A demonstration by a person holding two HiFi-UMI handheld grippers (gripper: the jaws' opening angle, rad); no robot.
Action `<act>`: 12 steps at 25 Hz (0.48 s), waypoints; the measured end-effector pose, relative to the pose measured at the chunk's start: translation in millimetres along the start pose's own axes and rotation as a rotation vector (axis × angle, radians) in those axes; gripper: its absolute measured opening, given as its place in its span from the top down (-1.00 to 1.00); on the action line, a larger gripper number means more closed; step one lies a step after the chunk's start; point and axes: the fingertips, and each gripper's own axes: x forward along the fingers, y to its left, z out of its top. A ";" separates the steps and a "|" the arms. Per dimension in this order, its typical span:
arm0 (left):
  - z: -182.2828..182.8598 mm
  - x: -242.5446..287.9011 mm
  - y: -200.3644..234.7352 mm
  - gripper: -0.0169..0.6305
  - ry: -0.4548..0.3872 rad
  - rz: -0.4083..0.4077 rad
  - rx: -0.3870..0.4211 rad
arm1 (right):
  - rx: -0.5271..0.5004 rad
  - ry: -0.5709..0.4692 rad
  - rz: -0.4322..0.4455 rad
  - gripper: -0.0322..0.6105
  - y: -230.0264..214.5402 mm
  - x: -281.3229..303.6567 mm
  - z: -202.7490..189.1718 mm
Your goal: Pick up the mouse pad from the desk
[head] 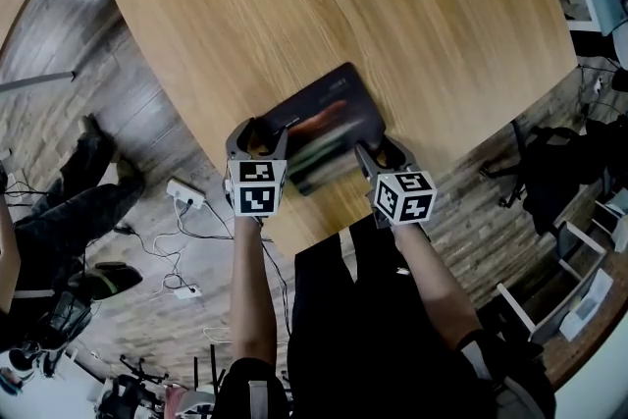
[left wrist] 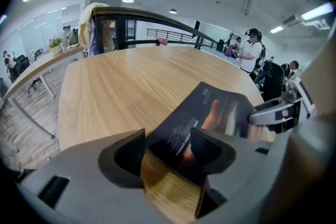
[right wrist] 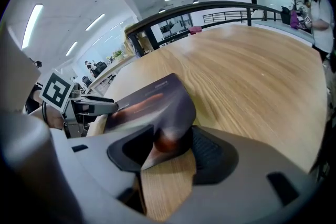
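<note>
Pinches the near right corner of the mouse pad [head: 329,125] with the right gripper [head: 381,150], jaws closed on the curled-up edge. Straddles the near left corner with the left gripper [head: 260,134], jaws well apart and gripping nothing. Leaves the rest of the pad lying on the desk [head: 343,5] by its front edge. Risks a lopsided lift: may fold, twist or slide out of that shallow single pinch unless clamped on the left too.
</note>
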 end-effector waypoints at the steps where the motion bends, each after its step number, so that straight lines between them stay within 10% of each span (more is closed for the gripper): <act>1: -2.3 0.0 -3.6 0.14 0.007 0.001 0.008 | 0.002 -0.002 -0.001 0.22 0.6 0.5 0.2; 12: -21.2 -7.0 -42.9 0.14 0.035 -0.086 -0.012 | -0.005 -0.013 -0.012 0.22 -1.3 0.7 -0.8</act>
